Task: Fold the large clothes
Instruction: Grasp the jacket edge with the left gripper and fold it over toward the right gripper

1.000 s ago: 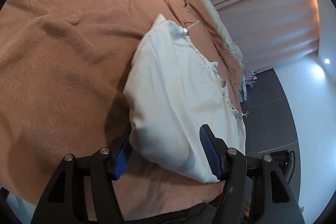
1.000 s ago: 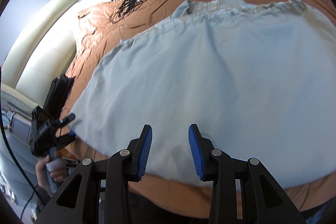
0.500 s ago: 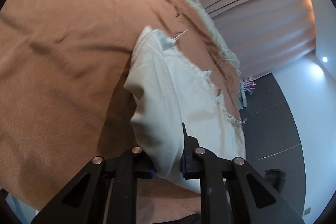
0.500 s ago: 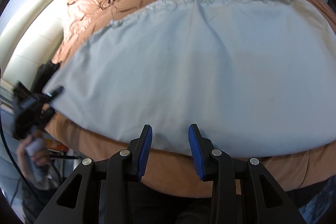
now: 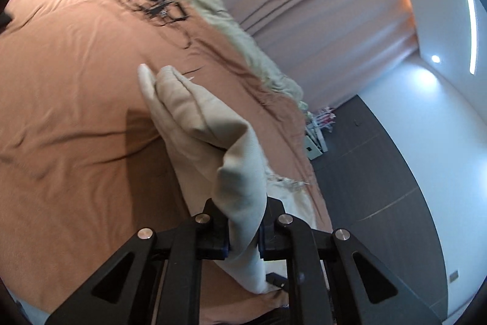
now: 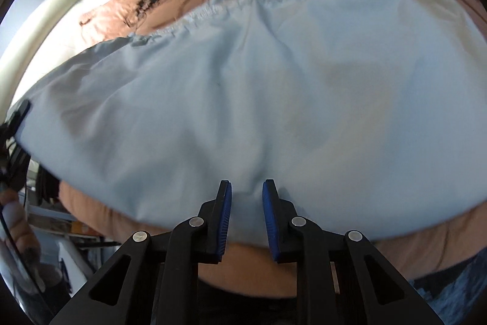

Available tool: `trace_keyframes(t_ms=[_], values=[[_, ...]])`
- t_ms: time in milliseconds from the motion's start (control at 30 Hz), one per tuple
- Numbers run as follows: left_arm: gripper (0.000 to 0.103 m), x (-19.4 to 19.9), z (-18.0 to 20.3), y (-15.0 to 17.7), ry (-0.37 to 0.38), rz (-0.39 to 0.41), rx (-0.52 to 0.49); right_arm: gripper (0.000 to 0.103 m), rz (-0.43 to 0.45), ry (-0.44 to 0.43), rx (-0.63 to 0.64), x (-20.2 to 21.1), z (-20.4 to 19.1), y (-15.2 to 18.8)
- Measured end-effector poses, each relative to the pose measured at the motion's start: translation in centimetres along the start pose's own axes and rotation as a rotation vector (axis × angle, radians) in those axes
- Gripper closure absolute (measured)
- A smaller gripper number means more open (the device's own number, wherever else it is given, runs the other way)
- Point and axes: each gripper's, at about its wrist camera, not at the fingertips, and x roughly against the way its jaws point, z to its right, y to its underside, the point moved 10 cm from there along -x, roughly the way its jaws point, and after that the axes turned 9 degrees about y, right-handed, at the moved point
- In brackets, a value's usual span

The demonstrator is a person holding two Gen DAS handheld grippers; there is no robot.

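A large pale cream-white garment lies spread on the brown bedspread; its gathered, frayed waistband is at the far side. My left gripper is shut on a bunched corner of the garment and lifts it off the bed, so the cloth hangs in folds. My right gripper is over the garment's near hem, jaws a narrow gap apart with cloth bulging between the blue pads; no firm pinch shows.
A black printed design marks the bedspread near an olive blanket. Pink curtains hang behind the bed. The person's other hand shows at the left edge. A dark wardrobe stands to the right.
My left gripper closed on the garment's corner and raised it, bunching the cloth. My right gripper moved forward onto the near hem and its jaws narrowed.
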Motion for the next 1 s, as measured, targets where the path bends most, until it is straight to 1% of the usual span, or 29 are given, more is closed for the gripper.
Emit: trace_keyframes(t_ms=[100, 167, 233, 367, 467, 533, 600, 667, 833, 867, 900, 1000], values=[[0.089, -0.9, 3.1, -0.5, 0.025, -0.004, -0.036, 0.081, 0.01, -0.022, -0.001, 1.0, 0.2, 0.4], [0.089, -1.8, 5.2, -0.7, 0.046, -0.011, -0.064, 0.082, -0.001, -0.05, -0.019, 0.9, 0.6, 0.7], [0.089, -2.8, 7.4, -0.7, 0.065, -0.025, -0.101, 0.087, -0.008, -0.072, -0.029, 0.6, 0.6, 0.8], [0.089, -4.5, 11.3, 0.5, 0.092, -0.072, -0.163, 0.089, -0.024, -0.114, -0.048, -0.4, 0.8, 1.4], [0.089, -6.8, 14.1, 1.2, 0.107, -0.11, -0.21, 0.089, -0.028, -0.144, -0.055, -0.6, 1.0, 1.9], [0.089, -8.0, 15.7, 1.5, 0.119, -0.129, -0.229, 0.089, -0.029, -0.179, -0.066, -0.3, 1.0, 1.9], [0.089, -9.3, 16.9, 2.0, 0.123, -0.149, -0.253, 0.089, -0.013, -0.215, -0.074, 0.8, 1.4, 1.8], [0.089, -10.4, 18.4, 2.9, 0.124, -0.174, -0.276, 0.089, 0.021, -0.218, -0.077, 2.2, 2.3, 1.4], [0.089, -14.9, 21.6, 5.3, 0.13, -0.265, -0.343, 0.089, 0.117, -0.222, -0.156, 6.0, 7.2, 0.4], [0.089, -16.2, 22.3, 6.2, 0.129, -0.292, -0.359, 0.088, 0.14, -0.218, -0.181, 6.9, 8.9, 0.3], [0.089, -17.2, 22.8, 6.9, 0.129, -0.31, -0.37, 0.088, 0.15, -0.215, -0.193, 7.3, 9.6, 0.1], [0.089, -20.9, 24.2, 9.6, 0.123, -0.382, -0.397, 0.088, 0.19, -0.206, -0.257, 8.9, 13.3, 0.2]])
